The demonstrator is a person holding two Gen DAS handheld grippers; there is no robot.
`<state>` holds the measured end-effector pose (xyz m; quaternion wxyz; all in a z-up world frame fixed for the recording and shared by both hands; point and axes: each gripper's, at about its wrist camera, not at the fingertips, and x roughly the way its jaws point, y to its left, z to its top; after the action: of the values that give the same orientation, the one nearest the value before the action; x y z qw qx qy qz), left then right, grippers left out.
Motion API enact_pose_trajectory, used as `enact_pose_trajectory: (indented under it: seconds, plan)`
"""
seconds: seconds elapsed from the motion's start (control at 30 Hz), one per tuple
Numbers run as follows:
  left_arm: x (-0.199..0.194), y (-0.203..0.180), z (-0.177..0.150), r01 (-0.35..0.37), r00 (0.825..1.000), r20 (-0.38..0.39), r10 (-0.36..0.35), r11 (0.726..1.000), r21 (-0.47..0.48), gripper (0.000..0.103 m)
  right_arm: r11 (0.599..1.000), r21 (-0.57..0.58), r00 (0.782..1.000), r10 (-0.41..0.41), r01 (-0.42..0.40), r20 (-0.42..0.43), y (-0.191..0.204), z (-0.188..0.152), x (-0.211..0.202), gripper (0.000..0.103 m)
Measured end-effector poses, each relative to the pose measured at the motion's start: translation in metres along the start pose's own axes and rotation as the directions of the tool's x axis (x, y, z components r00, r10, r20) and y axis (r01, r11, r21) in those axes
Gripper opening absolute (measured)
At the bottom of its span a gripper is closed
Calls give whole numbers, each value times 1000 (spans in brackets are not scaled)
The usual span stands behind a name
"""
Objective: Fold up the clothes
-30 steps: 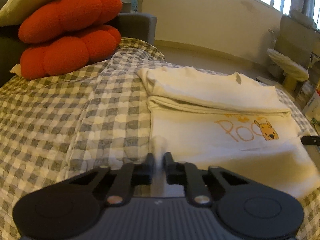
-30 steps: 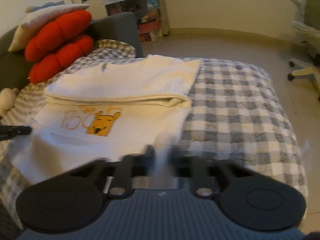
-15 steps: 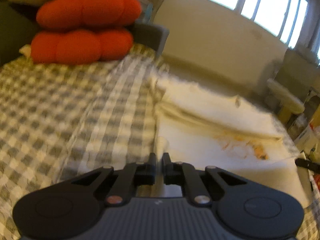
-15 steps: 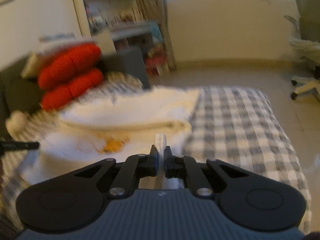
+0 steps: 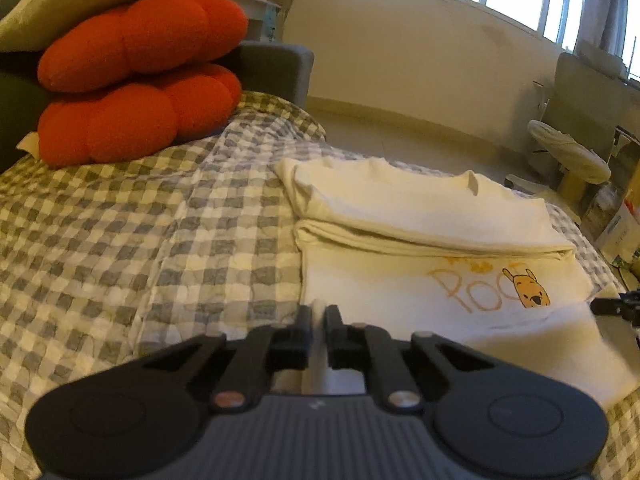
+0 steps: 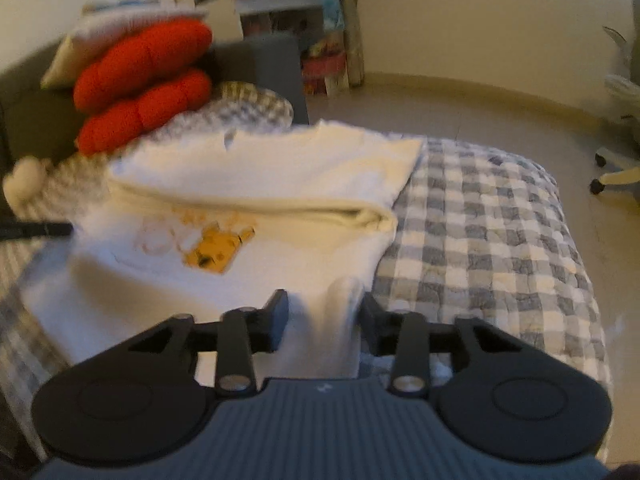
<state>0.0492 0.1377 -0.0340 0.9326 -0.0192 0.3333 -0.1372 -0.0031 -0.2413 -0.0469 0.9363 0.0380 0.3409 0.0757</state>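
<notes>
Left hand-held gripper [image 5: 316,316] clamped on cream shirt [image 5: 420,288] hem; right hand-held gripper [image 6: 324,312] spread apart around hem fold.

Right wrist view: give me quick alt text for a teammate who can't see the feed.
The right gripper is open, a raised fold of a cream T-shirt standing between its spread fingers. The shirt lies partly folded on a grey checked bedspread, an orange bear print showing. Red cushions are stacked at the far left; the picture is slightly blurred.

Soft cream cotton shirt [image 5: 420,208] (matt) on puckered checked quilt [image 5: 140,232].
</notes>
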Motion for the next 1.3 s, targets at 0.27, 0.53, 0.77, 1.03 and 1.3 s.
enact_pose_trajectory:
  seconds: [0.27,0.53,0.77,1.03,1.3]
  plan:
    - [-6,16,-7,48,997,72,-40,993,-112,7,998,59,992,-5,-2,122,-12,-11,-20,9]
    - [2,15,-6,4,1000,31,-1,994,-105,33,991,104,993,-91,83,77,-13,-11,-5,35]
    - [-21,21,-2,-46,997,62,52,994,-102,46,992,113,991,-72,59,112,-1,-10,-25,60]
    - [-38,-15,-20,-40,998,41,40,999,-4,46,1000,13,998,-6,5,58,39,-13,-22,60]
    - [-28,22,-10,-148,989,-14,147,985,-85,22,991,-83,993,-111,108,-39,46,9,-69,65]
